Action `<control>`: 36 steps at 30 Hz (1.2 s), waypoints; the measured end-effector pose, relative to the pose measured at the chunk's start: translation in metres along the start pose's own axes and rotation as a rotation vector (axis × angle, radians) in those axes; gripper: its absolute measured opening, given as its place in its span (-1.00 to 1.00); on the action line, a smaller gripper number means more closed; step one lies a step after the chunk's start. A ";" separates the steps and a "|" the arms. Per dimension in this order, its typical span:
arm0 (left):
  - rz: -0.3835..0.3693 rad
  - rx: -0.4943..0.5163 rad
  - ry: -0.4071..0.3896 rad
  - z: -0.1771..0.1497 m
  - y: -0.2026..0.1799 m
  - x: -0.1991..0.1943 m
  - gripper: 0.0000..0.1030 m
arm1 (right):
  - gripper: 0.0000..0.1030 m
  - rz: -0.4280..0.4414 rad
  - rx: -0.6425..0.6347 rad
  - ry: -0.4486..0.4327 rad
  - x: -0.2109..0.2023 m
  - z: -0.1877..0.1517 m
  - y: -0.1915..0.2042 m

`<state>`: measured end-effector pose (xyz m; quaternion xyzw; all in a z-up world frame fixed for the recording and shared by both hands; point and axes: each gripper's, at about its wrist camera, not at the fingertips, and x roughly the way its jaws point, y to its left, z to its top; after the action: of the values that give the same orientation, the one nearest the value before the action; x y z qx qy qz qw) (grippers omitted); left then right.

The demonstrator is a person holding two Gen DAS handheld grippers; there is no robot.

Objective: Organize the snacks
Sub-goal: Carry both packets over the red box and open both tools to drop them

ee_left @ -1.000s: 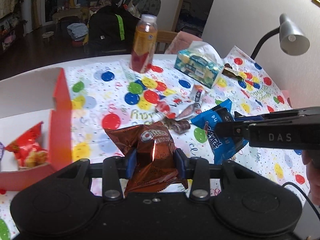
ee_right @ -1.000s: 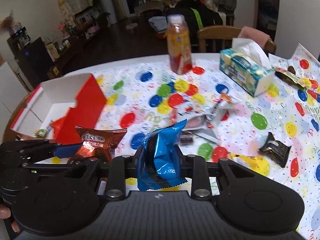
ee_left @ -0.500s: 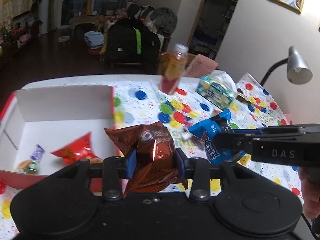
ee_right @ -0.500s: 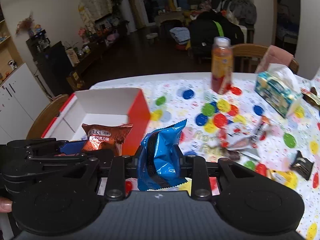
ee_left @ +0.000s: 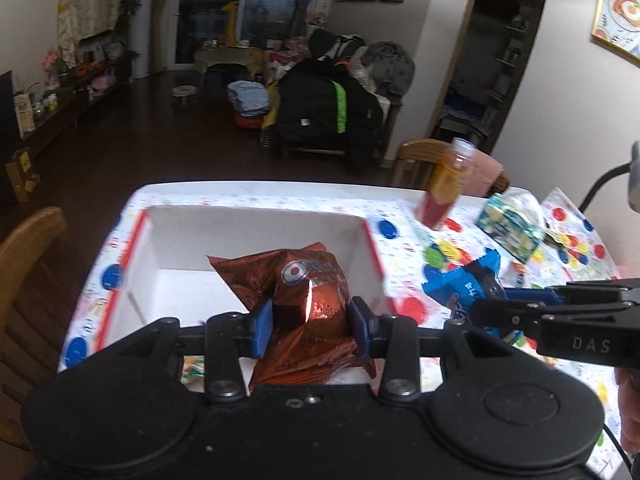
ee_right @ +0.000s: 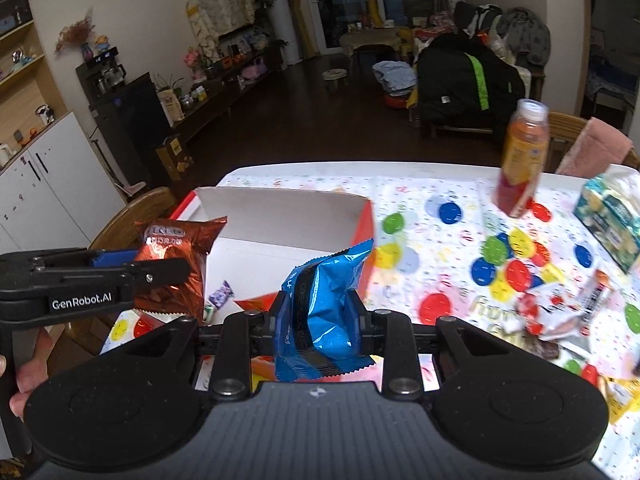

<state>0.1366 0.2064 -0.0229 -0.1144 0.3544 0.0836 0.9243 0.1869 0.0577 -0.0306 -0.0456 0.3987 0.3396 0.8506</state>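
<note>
My left gripper (ee_left: 308,328) is shut on a brown Oreo packet (ee_left: 304,300), held above the white box with red sides (ee_left: 256,236). In the right wrist view that brown packet (ee_right: 176,264) hangs over the box's left part. My right gripper (ee_right: 318,320) is shut on a blue snack packet (ee_right: 324,304), just beside the box's red right wall (ee_right: 362,232). The blue packet (ee_left: 464,280) shows to the right of the box in the left wrist view. Small wrapped snacks (ee_right: 220,294) lie on the box floor.
On the dotted tablecloth (ee_right: 436,216) stand an orange drink bottle (ee_right: 520,160) and a tissue box (ee_right: 608,216). Several loose snack wrappers (ee_right: 560,312) lie at the right. Wooden chairs (ee_left: 28,248) stand at the table's left and far side. A person's hand (ee_right: 24,372) holds the left gripper.
Both grippers have moved left and up with their packets. The brown packet now hangs over the box, and the blue packet has come to the box's right wall.
</note>
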 end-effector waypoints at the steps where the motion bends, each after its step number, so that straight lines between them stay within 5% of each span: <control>1: 0.009 0.000 -0.001 0.002 0.006 0.001 -0.25 | -0.45 0.007 -0.001 0.004 0.005 0.002 0.004; 17: 0.080 0.000 0.064 0.015 0.082 0.056 -0.25 | -0.45 -0.015 -0.039 0.072 0.104 0.034 0.049; 36: 0.094 0.059 0.247 0.006 0.080 0.133 -0.25 | -0.44 -0.040 0.015 0.177 0.179 0.033 0.036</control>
<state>0.2191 0.2950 -0.1207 -0.0797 0.4728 0.1016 0.8716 0.2665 0.1939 -0.1286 -0.0771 0.4738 0.3143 0.8190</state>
